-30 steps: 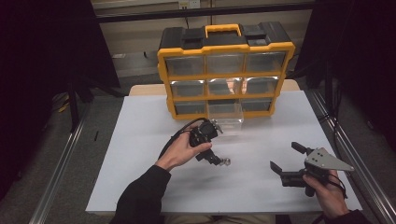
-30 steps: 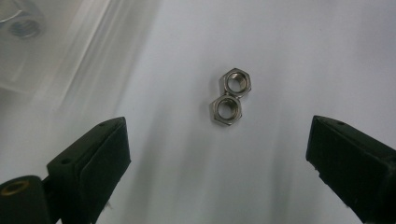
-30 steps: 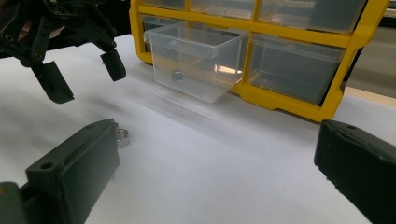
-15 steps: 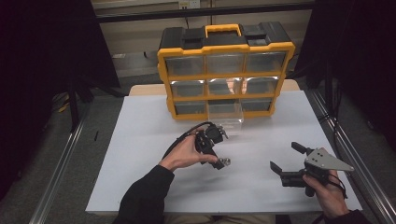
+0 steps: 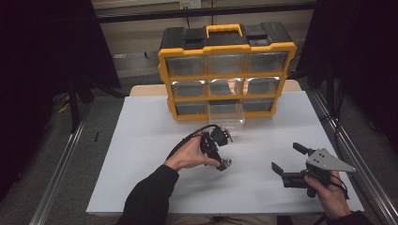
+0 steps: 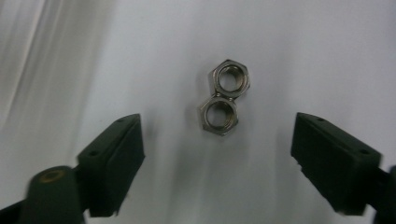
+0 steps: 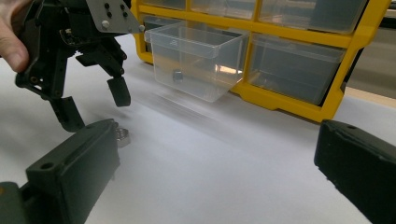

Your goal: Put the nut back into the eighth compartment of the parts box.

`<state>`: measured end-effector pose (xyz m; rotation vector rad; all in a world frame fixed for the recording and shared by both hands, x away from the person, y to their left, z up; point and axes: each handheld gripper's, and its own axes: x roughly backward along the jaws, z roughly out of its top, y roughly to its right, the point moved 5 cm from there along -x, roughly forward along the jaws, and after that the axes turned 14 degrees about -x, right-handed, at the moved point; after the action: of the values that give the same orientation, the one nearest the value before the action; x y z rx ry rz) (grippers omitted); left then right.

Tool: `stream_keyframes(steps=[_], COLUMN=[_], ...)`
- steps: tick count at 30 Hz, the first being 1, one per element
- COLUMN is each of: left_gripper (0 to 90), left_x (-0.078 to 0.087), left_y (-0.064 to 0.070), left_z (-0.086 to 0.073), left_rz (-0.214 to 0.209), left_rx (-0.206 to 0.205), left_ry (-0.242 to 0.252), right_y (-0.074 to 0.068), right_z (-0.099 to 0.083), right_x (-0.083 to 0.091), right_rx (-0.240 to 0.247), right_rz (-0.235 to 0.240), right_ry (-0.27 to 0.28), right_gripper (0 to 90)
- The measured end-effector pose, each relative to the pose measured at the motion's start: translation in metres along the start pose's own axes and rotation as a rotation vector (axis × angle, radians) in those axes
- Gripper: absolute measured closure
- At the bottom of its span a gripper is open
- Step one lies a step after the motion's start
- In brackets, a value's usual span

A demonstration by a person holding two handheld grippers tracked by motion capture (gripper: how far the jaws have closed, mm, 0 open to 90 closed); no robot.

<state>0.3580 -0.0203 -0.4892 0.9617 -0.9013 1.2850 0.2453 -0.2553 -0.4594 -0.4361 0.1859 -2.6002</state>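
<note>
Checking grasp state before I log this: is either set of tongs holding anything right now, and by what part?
Nothing is held. The left tongs stand open above two nuts lying on the table; the right tongs are open and empty.

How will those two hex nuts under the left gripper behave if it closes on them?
The hex nuts look like rigid, shiny metal, so probably slippery. They lie flat and touching, so they likely won't roll but may slide apart. The left gripper is open around them.

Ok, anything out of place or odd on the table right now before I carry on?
One drawer in the bottom row of the yellow organizer is pulled out over the table while the rest sit flush. Two hex nuts lie loose on the white surface, touching, under the open left gripper. Nothing looks spilled or damaged.
</note>
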Motion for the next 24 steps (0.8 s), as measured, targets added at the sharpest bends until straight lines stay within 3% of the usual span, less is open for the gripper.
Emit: stream_keyframes(steps=[1,3,5,6,7,10,11,12,13,16,17,19,20,21,22,23,24], left_gripper=[21.8,23.3,27.0,28.2,30.6,37.1,39.3,46.1,51.9,53.4,54.3,57.1,58.7,60.8,61.8,62.6,62.8], left_x=[0.0,-0.005,-0.004,-0.004,-0.004,-0.006,-0.005,-0.006,-0.004,-0.005,-0.006,-0.005,-0.008,-0.007,-0.007,-0.009,-0.01], left_y=[0.0,0.003,-0.002,-0.002,-0.002,-0.002,-0.003,0.0,-0.004,-0.005,-0.003,-0.005,-0.001,-0.002,-0.001,-0.002,0.0], left_z=[0.001,0.002,0.0,0.001,0.0,0.001,0.001,0.002,0.001,0.001,0.002,0.001,0.003,0.003,0.004,0.004,0.005], left_rz=[-0.018,-0.008,-0.019,-0.028,-0.039,-0.024,-0.023,-0.026,-0.033,-0.045,-0.043,-0.037,-0.028,-0.051,-0.055,-0.04,-0.038], left_rx=[-0.006,0.059,0.006,0.001,0.007,0.016,0.002,0.051,-0.002,0.0,0.026,-0.025,0.027,-0.01,0.005,-0.011,0.017], left_ry=[-0.004,0.02,-0.012,-0.006,-0.017,-0.002,-0.01,0.02,0.006,-0.004,0.009,-0.017,0.019,-0.01,-0.015,-0.017,-0.012], right_y=[0.0,0.0,0.0,0.0,0.0,0.0,0.0,0.0,0.0,0.0,0.0,0.0,0.0,0.0,0.0,0.0,0.0], right_z=[0.0,0.0,0.0,0.0,0.0,0.0,0.0,0.0,0.0,0.0,0.0,0.0,0.0,0.0,0.0,0.0,0.0], right_x=[0.0,0.0,0.0,0.0,0.0,0.0,0.0,0.0,0.0,0.0,0.0,0.0,0.0,0.0,0.0,0.0,0.0], right_rx=[0.0,0.0,-0.001,0.0,-0.002,-0.002,-0.002,0.0,0.0,0.0,0.001,0.001,-0.001,-0.001,-0.002,0.001,0.001], right_rz=[0.0,0.001,0.001,0.002,0.002,0.0,0.0,0.001,0.002,0.001,0.001,0.001,0.0,0.0,0.0,0.001,0.001], right_ry=[0.0,0.0,0.0,0.0,0.0,-0.001,-0.001,0.0,0.0,0.001,0.0,0.0,0.0,0.0,0.0,0.001,0.001], right_gripper=[0.0,0.0,0.0,0.0,0.0,0.0,0.0,0.0,0.0,0.0,0.0,0.0,0.0,0.0,0.0,0.0,0.0])
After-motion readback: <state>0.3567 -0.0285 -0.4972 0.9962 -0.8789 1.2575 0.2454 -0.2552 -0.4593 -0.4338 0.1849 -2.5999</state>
